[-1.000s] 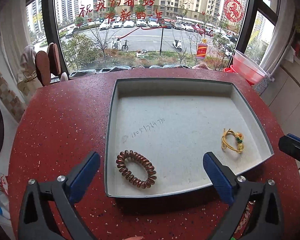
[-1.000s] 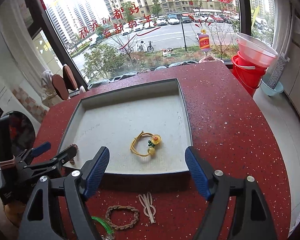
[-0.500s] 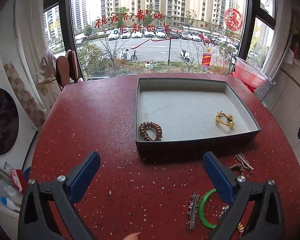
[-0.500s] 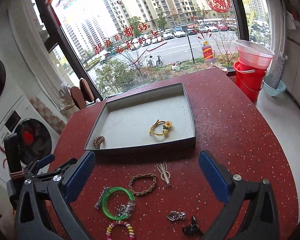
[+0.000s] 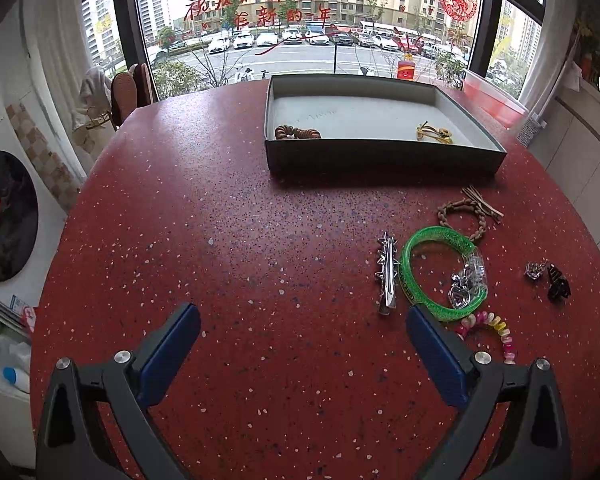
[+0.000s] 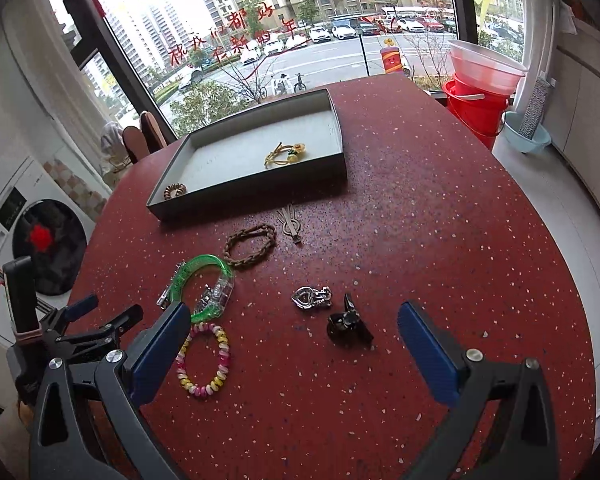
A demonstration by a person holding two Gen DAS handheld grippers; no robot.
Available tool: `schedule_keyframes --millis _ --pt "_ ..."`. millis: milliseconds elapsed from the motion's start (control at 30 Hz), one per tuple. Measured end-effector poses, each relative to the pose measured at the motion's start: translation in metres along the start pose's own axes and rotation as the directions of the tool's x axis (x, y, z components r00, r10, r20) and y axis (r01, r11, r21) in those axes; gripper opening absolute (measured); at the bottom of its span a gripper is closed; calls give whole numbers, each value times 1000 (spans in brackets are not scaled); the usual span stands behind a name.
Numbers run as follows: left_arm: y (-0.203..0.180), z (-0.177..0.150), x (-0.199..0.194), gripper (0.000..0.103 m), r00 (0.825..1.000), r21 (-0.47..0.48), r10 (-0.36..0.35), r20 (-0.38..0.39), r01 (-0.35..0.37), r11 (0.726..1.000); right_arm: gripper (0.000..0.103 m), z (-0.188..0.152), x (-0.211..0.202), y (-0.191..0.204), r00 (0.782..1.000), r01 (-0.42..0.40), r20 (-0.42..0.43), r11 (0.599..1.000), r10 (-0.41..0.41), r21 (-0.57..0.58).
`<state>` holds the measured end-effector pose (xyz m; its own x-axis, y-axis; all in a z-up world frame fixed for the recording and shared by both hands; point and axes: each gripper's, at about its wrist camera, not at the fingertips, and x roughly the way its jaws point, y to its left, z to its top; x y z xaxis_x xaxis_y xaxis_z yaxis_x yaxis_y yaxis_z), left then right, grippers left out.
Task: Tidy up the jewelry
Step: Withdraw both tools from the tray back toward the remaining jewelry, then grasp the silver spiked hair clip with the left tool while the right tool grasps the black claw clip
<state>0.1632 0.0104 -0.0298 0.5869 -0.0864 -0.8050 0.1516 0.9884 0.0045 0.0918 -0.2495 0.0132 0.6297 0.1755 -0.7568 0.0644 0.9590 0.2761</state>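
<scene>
Standing agape and empty, both tongs, left tongs [image 5: 303, 354] and right tongs [image 6: 294, 344], face loose pieces at lower frame; next, the black clip [image 6: 348, 326] needs gripping for the tray [image 6: 256, 190] at upper centre.

This is a home, a flat's laundry or balcony corner above street level. A front-loading washing machine [image 6: 48, 248] stands at the left beside sheer curtains [image 5: 60, 40]. The big window [image 5: 308, 20] carries red festive writing and paper cut-outs and looks onto parked cars and apartment blocks. Stacked red buckets [image 6: 476, 108] and a basin [image 6: 526, 136] sit by the red speckled tabletop [image 5: 240, 240].
</scene>
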Motion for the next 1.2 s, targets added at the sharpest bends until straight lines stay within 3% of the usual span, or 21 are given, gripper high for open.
schedule_keyframes --millis 267,600,1100,1200 --pt "-8 -10 8 103 1000 10 16 -24 -16 1000 103 -35 14 -18 993 86 -82 996 -88 -23" --pt "-10 -3 27 103 998 13 45 -44 -44 999 102 -33 30 -26 985 138 -103 990 -141 -35" --pt "-22 18 41 103 1000 37 9 -22 -8 999 69 -17 56 -7 973 196 -89 968 -211 -156" --pt "-29 21 39 89 1000 63 -19 -16 20 998 61 -17 57 -4 969 216 -82 960 -233 -179"
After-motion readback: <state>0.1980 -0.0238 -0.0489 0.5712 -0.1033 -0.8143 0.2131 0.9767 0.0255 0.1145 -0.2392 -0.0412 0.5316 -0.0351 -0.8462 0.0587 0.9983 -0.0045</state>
